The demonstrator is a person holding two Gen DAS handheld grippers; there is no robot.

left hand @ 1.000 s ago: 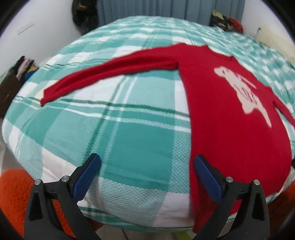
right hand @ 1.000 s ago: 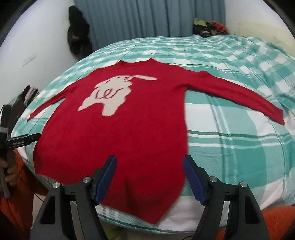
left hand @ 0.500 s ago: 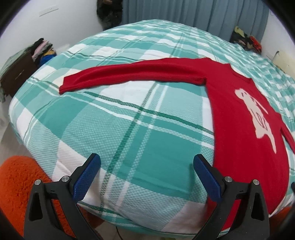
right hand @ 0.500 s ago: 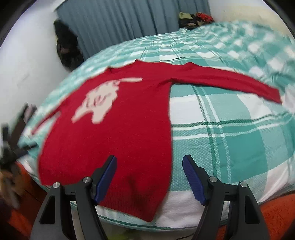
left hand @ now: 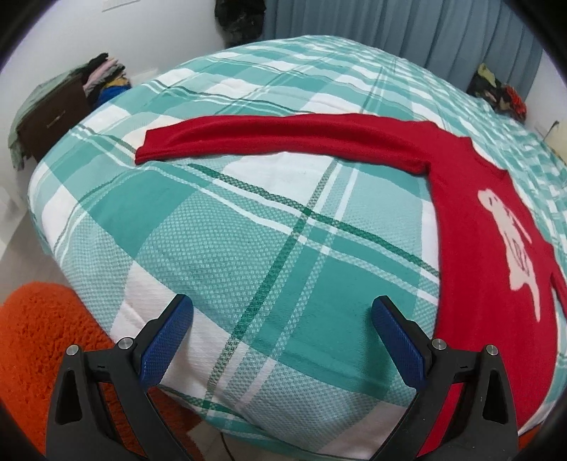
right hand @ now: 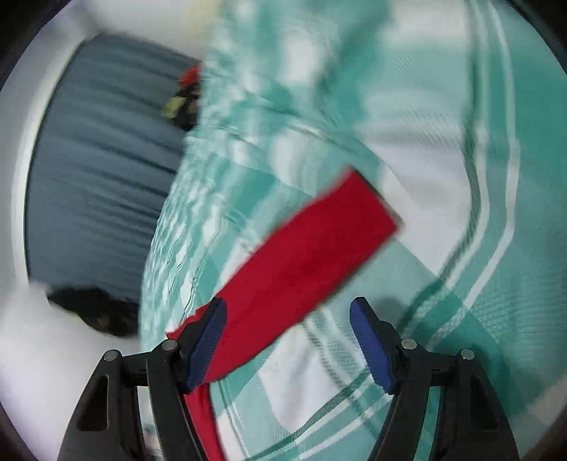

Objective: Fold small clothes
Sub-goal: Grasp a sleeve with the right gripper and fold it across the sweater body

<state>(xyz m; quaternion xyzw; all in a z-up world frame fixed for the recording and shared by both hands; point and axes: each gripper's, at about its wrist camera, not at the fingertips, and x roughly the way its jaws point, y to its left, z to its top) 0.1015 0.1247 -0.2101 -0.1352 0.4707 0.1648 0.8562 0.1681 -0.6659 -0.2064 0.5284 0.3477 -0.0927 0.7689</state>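
A small red sweater (left hand: 475, 220) with a white animal print lies flat on the teal plaid bed (left hand: 248, 227). Its one sleeve (left hand: 269, 142) stretches left across the bed. My left gripper (left hand: 281, 340) is open and empty, above bare bedspread in front of that sleeve, left of the sweater body. In the blurred right wrist view the other sleeve (right hand: 304, 262) runs diagonally, its cuff at the upper right. My right gripper (right hand: 287, 337) is open and empty, low over this sleeve, its left finger over the red cloth.
An orange shaggy rug (left hand: 42, 340) lies at the bed's near left corner. A dark cabinet (left hand: 53, 120) with piled clothes stands at the left wall. Blue-grey curtains (left hand: 407, 32) hang behind the bed, with a clothes heap (left hand: 499, 92) at the far right.
My left gripper has swung left, so the sleeve sits centred and the sweater body at the right. My right gripper has moved fast and rolled, from the sweater hem to the right sleeve.
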